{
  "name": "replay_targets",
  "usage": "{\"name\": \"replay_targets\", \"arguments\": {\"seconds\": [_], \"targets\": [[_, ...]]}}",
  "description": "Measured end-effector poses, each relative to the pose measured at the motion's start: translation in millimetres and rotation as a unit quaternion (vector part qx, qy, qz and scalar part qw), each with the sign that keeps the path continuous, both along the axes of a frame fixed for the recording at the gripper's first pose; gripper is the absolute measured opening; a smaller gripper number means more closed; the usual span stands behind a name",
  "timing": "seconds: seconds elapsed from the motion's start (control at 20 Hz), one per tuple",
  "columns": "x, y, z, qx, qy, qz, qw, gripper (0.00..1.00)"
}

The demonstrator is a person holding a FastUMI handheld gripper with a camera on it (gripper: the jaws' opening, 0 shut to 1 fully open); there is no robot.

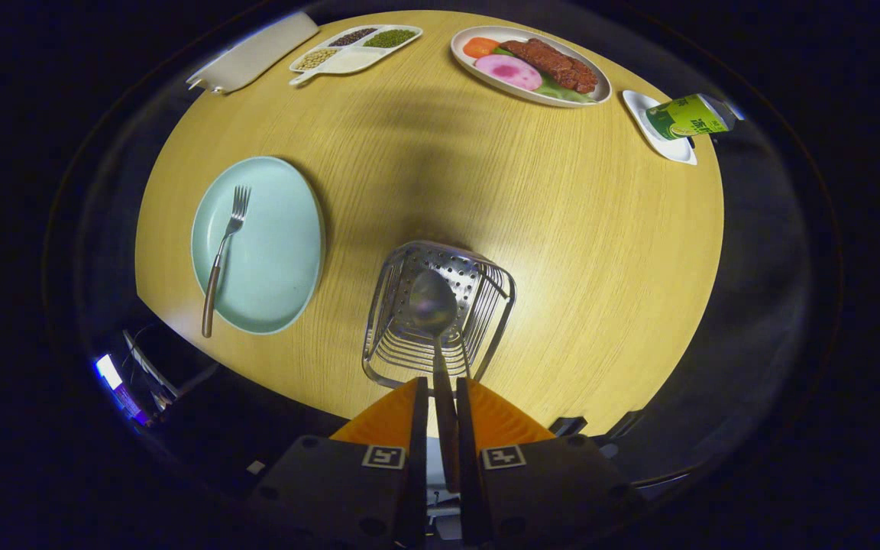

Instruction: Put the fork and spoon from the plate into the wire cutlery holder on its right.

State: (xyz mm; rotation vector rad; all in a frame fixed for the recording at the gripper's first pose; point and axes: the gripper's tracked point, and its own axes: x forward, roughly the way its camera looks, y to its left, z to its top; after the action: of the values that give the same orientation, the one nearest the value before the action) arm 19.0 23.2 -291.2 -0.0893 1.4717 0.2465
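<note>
My gripper is shut on the handle of a metal spoon. The spoon's bowl hangs over the mouth of the wire cutlery holder, which stands on the round wooden table just ahead of my fingers. Whether the bowl is inside the holder or only above it, I cannot tell. Left of the holder lies a pale green plate. A metal fork rests on the plate, tines pointing away from me, its handle sticking out over the plate's near rim.
At the table's far side are an oval dish of food, a divided tray of beans, a white flat object and a green can lying on a small white dish. Bare wood lies right of the holder.
</note>
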Motion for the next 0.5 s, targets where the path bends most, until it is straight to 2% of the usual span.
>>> {"name": "replay_targets", "arguments": {"seconds": [0.2, 0.3, 0.5], "targets": [[11, -1, 14, 0.018, -0.065, -0.032, 0.997, 0.61], [14, -5, 25, 0.016, -0.111, -0.047, 0.993, 0.72], [26, 8, 63, 0.025, -0.226, -0.065, 0.972, 0.73]]}}
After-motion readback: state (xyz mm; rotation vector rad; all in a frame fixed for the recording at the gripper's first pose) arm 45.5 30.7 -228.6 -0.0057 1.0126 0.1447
